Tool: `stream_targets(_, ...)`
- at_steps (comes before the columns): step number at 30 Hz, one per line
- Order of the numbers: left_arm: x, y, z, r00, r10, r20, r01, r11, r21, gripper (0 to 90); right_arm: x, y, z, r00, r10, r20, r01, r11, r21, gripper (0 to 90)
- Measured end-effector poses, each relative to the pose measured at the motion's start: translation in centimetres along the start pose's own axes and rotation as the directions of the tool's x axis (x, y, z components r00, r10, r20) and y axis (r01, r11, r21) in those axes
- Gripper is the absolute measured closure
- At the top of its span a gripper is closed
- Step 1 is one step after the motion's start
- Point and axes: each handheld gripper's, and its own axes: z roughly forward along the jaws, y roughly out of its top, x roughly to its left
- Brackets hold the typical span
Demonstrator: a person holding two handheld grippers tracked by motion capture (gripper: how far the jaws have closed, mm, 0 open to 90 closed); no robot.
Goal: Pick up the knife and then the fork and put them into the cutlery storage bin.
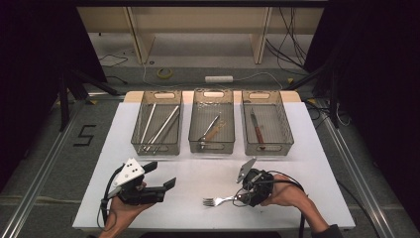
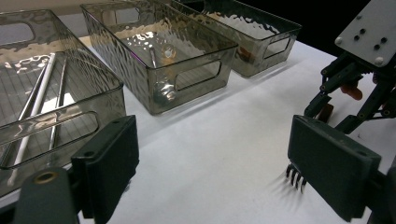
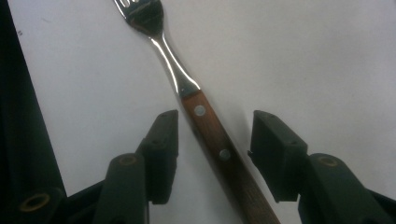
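Note:
A fork (image 1: 218, 201) with a wooden handle lies flat on the white table (image 1: 198, 171) near its front edge, tines pointing left. My right gripper (image 1: 242, 198) is low over the handle. In the right gripper view the handle (image 3: 205, 135) runs between the two jaws of that gripper (image 3: 212, 137), with a gap on each side, so the pads do not press on it. My left gripper (image 1: 162, 174) is held at the front left, open and holding nothing. The left gripper view looks past its wide-apart jaws (image 2: 212, 177) to the fork's tines (image 2: 295, 178) and the right gripper (image 2: 345, 93).
Three smoky clear bins stand in a row at the table's back. The left bin (image 1: 156, 146) holds long thin rods, the middle bin (image 1: 211, 146) holds metal utensils, and the right bin (image 1: 267, 148) holds a wooden-handled knife. Cables trail from both grippers.

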Motion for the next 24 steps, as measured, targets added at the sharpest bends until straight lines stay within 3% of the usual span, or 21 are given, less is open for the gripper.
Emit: stream_targets(24, -0.08, -0.02, 0.06, 1.0000, 0.007, 0.001, -0.007, 1.0000, 0.004, 15.9, 0.47, 0.20, 0.56, 0.9982, -0.059, 0.004, 0.059, 0.997, 0.042, 70.5)
